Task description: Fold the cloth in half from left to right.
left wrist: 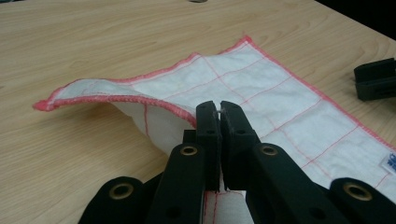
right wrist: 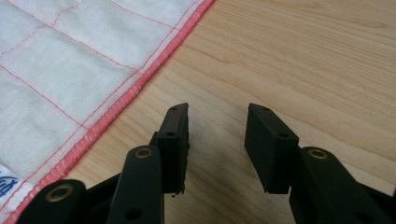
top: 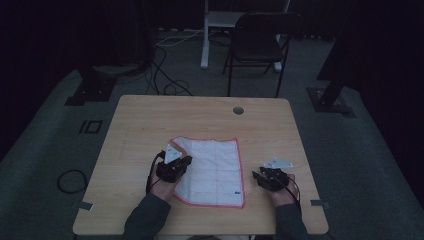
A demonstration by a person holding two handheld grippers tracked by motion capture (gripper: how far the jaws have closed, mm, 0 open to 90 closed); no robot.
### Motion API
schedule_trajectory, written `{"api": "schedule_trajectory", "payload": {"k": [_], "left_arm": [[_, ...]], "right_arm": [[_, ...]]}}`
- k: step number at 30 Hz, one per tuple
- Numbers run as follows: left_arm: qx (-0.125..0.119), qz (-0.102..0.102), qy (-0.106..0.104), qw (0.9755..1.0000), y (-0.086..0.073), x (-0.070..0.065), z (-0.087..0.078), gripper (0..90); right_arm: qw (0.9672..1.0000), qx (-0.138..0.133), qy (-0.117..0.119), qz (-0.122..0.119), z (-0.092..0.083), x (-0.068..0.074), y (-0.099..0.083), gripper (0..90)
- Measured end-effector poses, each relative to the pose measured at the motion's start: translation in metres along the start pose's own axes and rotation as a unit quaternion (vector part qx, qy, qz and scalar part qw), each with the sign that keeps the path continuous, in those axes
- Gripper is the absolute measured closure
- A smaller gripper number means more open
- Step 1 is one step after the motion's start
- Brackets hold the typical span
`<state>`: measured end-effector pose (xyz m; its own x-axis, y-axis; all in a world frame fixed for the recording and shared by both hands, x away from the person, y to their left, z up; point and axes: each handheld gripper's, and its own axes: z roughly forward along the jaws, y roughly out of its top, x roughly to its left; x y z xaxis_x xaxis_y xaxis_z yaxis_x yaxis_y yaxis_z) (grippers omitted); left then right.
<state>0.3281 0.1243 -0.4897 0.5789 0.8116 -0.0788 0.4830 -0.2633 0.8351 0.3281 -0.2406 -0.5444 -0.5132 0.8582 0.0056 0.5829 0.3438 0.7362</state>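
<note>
**Left edge of the cloth pinched and lifted**

Your left gripper (left wrist: 219, 108) pinches the white cloth's (top: 215, 170) left edge, raised off the table (top: 150, 120) near its front edge. Your right gripper (right wrist: 217, 126) rests just beside the cloth's right edge, jaws spread, holding nothing.

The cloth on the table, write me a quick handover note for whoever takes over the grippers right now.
Left gripper: shut on the cloth at its left edge, which is lifted and curling over; the rest lies flat on the table.
Right gripper: open, nothing between its jaws, over bare wood just off the cloth's right red hem.
Done: left edge picked up.
Left: probably carry that edge across to fold the cloth; the right gripper has yet to take hold.
</note>
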Motion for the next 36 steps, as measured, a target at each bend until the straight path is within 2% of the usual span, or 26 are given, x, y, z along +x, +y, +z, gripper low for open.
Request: {"api": "schedule_trajectory", "payload": {"k": [20, 27, 36], "left_arm": [[-0.008, 0.006, -0.02, 0.9997, 0.013, -0.016, 0.01, 87.8], [-0.008, 0.011, -0.028, 0.9995, 0.018, -0.022, 0.016, 87.8], [-0.009, 0.011, -0.034, 0.9993, 0.022, -0.026, 0.02, 87.8]], "right_arm": [[1.0, -0.006, 0.001, 0.002, 0.0, 0.0, -0.002, 59.3], [1.0, -0.006, 0.005, 0.004, 0.0, -0.001, -0.002, 54.6], [0.9999, -0.007, 0.008, 0.004, 0.0, -0.002, -0.003, 53.3]]}}
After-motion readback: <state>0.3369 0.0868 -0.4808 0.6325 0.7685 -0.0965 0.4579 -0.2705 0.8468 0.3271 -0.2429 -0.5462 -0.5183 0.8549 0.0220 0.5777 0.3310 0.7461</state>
